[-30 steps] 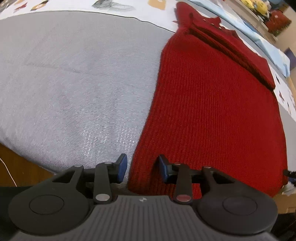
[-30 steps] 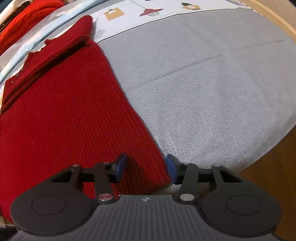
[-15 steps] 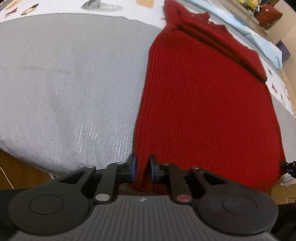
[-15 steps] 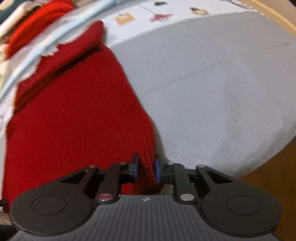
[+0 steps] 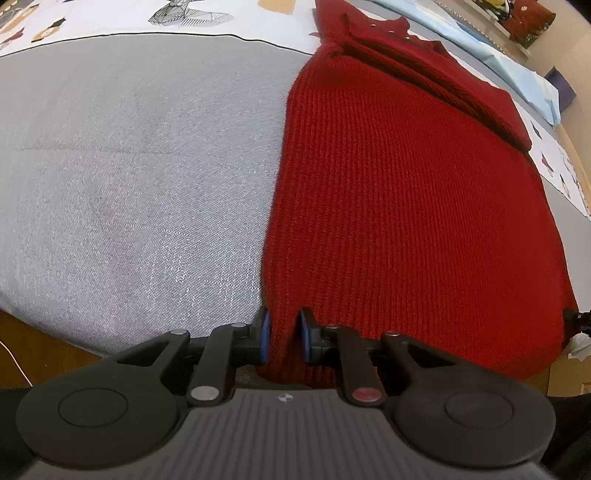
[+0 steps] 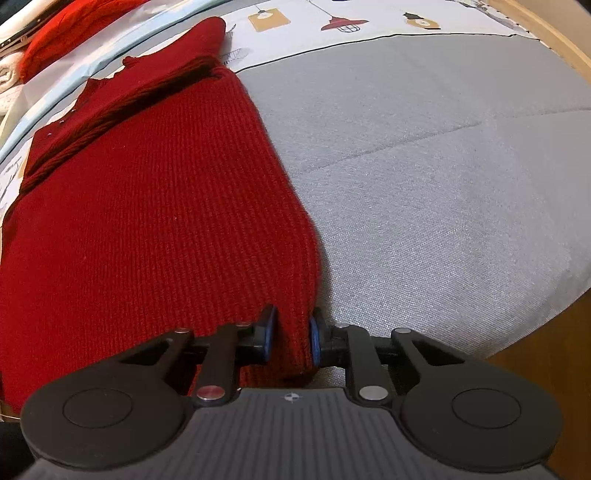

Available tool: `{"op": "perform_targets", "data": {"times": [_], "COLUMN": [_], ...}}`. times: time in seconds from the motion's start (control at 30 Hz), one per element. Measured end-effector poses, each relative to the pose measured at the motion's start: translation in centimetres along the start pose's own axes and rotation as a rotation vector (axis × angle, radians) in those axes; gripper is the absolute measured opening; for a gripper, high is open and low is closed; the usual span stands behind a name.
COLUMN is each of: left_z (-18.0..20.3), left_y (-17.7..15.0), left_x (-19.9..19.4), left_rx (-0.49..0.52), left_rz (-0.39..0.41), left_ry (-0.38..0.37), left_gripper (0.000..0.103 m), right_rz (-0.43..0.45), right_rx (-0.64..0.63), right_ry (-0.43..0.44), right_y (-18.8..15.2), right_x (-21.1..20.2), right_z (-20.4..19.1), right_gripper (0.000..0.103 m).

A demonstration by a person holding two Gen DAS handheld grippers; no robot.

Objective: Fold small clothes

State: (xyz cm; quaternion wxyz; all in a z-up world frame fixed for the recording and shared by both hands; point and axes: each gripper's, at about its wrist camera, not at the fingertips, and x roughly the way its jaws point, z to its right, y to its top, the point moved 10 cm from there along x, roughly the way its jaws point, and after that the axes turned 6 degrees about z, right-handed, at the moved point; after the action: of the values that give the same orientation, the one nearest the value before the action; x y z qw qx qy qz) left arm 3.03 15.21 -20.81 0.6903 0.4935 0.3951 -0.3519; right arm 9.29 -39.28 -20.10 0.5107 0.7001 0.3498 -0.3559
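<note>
A dark red knitted sweater (image 5: pixel 406 192) lies flat on a grey cloth surface (image 5: pixel 129 166), sleeves folded across its far end. My left gripper (image 5: pixel 283 338) is shut on the near left corner of its hem. In the right wrist view the same sweater (image 6: pixel 147 221) fills the left half, and my right gripper (image 6: pixel 290 338) is shut on the near right corner of the hem. Both corners bunch up between the blue pads.
The grey surface (image 6: pixel 443 184) ends in a near edge with brown wood (image 6: pixel 546 387) below it. A white printed sheet (image 5: pixel 110 22) lies beyond the grey cloth. Another red garment (image 6: pixel 66 26) sits at the far left in the right wrist view.
Both grippers went from open around the hem corners to shut on them. The hem corners are now pinched and slightly lifted.
</note>
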Motion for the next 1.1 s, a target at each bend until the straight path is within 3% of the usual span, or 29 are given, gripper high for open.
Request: {"op": "perform_targets", "data": {"times": [0.4,0.5,0.67,0.8,0.97,1.1], "left_z": [0.3,0.2,0.5,0.6,1.2,2.3], "left_y": [-0.2,-0.2,-0.3,-0.3,0.2,2.1], "left_x": [-0.1,0.0,0.0,-0.2,-1.9,-6.0], "left_rx": [0.028,0.026,0.051,0.06,0.1,0.085], "left_rz": [0.011,0.007,0.01,0.027,0.083,0.157], "left_ry": [0.0,-0.002,0.002,0.005,0.006,-0.089], "left_gripper": [0.017,0.018,0.018,0.013,0.01,0.009], "right_rz": [0.011,0.008,0.004,0.007,0.08,0.21], "right_rx": [-0.006,-0.001,-0.019,-0.014,0.0,0.005], "right_ry": [0.003,0.002,-0.002,0.003,0.052,0.15], "right_y": [-0.3,-0.4,-0.4,-0.3,0.7,2.5], "right_x": [-0.5,-0.5,-0.3,-0.3,-1.8,-5.5], "right_z": [-0.2,0.0,-0.2,-0.3,-0.9,-2.3], "right_gripper": [0.019,0.025,0.025,0.019,0.014,0.012]}}
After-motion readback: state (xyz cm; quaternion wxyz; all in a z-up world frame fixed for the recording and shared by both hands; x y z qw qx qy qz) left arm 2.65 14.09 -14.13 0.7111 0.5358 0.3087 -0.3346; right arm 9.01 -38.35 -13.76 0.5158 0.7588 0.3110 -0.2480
